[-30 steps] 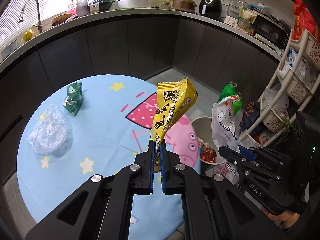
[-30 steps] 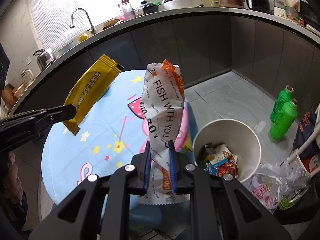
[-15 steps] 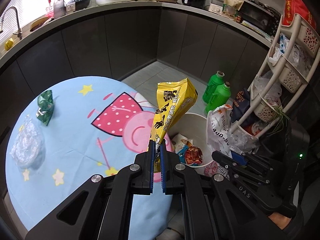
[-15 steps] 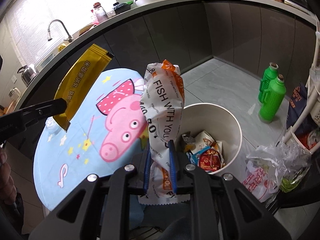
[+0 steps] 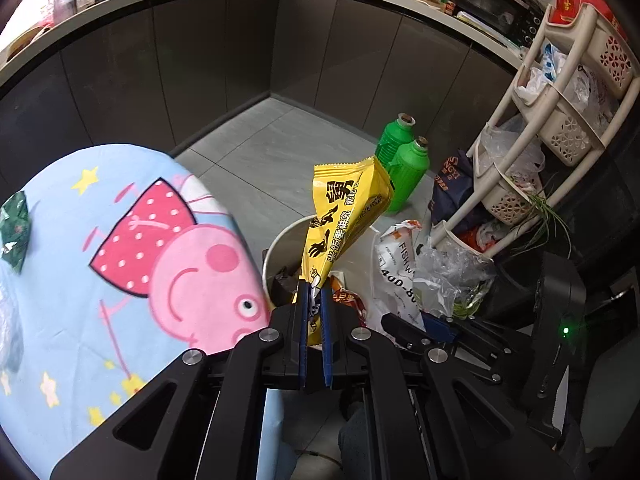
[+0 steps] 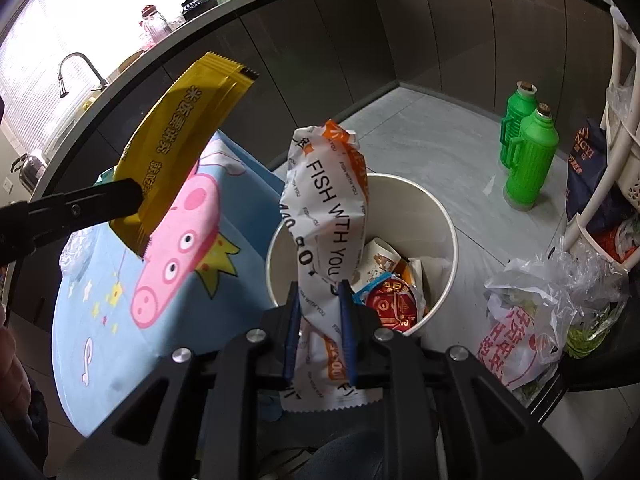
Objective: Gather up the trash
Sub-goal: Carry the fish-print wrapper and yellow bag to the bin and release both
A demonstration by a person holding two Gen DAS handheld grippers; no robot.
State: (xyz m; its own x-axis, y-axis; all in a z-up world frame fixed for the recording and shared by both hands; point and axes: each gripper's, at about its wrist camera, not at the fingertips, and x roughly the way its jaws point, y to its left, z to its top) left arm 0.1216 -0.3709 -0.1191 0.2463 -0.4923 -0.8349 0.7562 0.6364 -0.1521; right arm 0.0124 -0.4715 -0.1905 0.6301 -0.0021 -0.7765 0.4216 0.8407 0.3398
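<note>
your left gripper (image 5: 314,292) is pinched tight on the bottom end of the yellow snack wrapper (image 5: 344,216), which stands up from the jaws above the near rim of the white trash bin (image 6: 436,216). your right gripper (image 6: 320,292) is clamped on the crumpled white "fish with you" wrapper (image 6: 332,208), rising over the bin's left side. only the left view shows the green wrapper (image 5: 16,232) lying on the cartoon tablecloth (image 5: 80,320) and the plastic rack (image 5: 560,92); only the right view looks into the bin, at the red packet (image 6: 394,304) and other wrappers inside. two green bottles (image 6: 528,152) stand on the floor beyond. compared with a second ago, both wrappers have left the table and now sit over the bin, and it fills more of each view.
</note>
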